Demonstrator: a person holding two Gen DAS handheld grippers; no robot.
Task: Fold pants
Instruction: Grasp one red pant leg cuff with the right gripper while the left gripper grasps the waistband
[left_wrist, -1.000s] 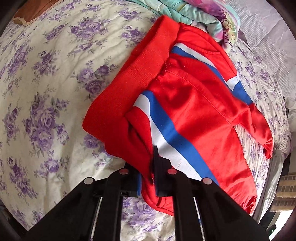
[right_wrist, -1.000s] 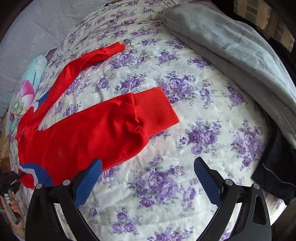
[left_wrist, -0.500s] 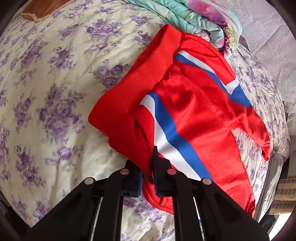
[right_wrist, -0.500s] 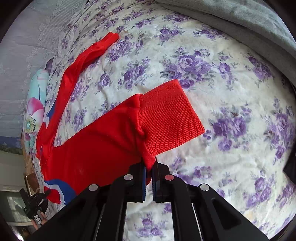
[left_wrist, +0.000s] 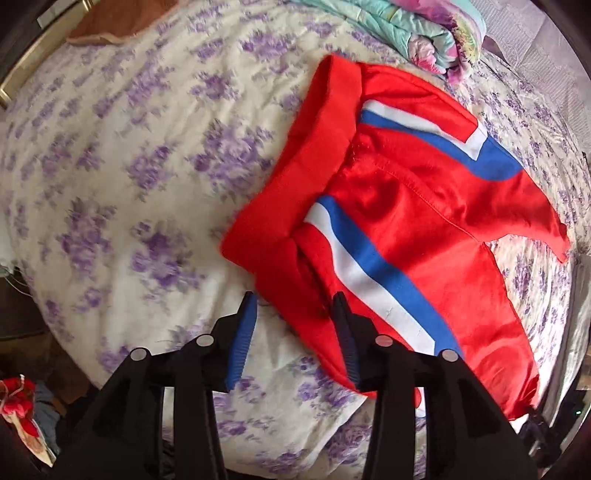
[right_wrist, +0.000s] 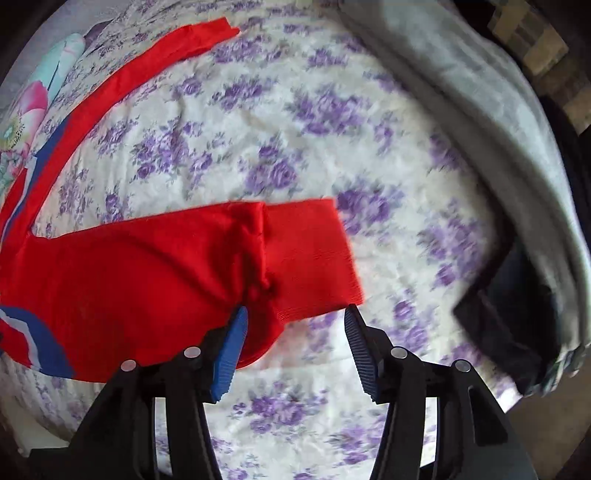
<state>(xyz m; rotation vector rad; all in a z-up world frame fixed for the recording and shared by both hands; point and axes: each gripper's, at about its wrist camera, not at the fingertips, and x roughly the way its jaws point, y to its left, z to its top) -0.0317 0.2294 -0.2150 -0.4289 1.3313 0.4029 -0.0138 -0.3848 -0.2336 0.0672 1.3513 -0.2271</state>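
The red pants (left_wrist: 399, 229) lie lengthwise across the bed (left_wrist: 129, 177), waistband toward the spread left gripper (left_wrist: 295, 306), cuff at the spread right gripper (right_wrist: 295, 317).

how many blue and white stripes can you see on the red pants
2. In the left wrist view, one stripe runs down the near leg beside the left gripper; the other crosses the far hip of the red pants. Others may be hidden underneath.
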